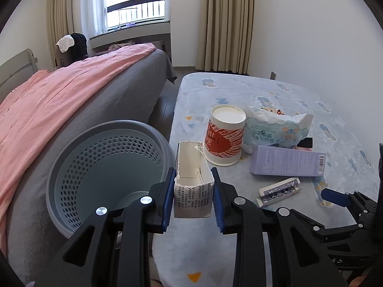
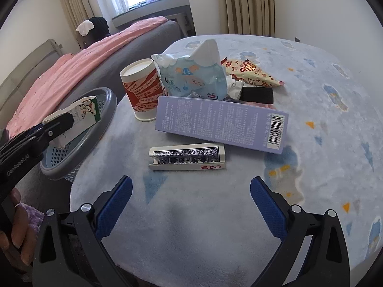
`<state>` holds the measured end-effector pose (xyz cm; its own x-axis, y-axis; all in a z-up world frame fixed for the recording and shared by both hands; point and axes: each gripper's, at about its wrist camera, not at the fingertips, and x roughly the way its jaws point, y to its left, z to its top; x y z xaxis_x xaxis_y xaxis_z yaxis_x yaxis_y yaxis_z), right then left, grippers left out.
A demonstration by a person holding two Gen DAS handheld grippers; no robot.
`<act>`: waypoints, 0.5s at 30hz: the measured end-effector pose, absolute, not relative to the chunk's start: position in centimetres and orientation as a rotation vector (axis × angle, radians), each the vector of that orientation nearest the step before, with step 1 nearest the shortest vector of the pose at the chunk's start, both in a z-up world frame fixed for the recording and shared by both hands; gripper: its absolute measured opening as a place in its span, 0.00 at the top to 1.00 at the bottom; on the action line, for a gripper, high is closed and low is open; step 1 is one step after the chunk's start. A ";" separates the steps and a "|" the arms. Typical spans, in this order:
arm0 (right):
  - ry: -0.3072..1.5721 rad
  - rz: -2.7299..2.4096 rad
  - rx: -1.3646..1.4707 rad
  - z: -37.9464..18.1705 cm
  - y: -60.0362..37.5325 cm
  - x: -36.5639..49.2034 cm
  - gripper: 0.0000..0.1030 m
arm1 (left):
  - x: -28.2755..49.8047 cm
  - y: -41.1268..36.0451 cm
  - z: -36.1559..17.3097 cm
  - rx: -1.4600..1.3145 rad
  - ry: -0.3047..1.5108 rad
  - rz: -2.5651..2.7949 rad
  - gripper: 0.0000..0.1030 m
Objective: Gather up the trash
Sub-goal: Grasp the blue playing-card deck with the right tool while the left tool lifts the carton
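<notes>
The left gripper is clenched on a torn white carton, held beside the rim of a grey perforated basket standing between the bed and the table. The carton looks light, empty and easily crushed; gripping across its narrow sides suits it. The right gripper hangs released over the table, near a card box showing a red "2" and a heart. Beyond lie a lilac box with a barcode, an upturned red-and-white cup, a tissue pack and a snack wrapper. "GenRobot.AI" is printed on the left gripper's arm.
</notes>
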<state>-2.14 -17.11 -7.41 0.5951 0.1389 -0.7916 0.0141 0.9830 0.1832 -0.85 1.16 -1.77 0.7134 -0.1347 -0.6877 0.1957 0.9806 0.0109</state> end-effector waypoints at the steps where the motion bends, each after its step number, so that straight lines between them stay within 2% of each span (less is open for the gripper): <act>1: 0.945 0.070 0.178 -7.7 -17.0 -1.7 0.06 | -0.8 1.3 -1.8 0.084 0.755 -0.179 0.73; 15: 1.024 -0.054 0.117 -9.6 -15.1 1.6 0.06 | -0.9 3.7 -1.6 0.074 0.747 -0.129 0.72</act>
<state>1.56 -15.11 -9.58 0.5189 0.0102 -0.8548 0.0998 0.9924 0.0724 -0.94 3.68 -1.64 0.7261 -0.0907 -0.6816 0.1436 0.9894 0.0213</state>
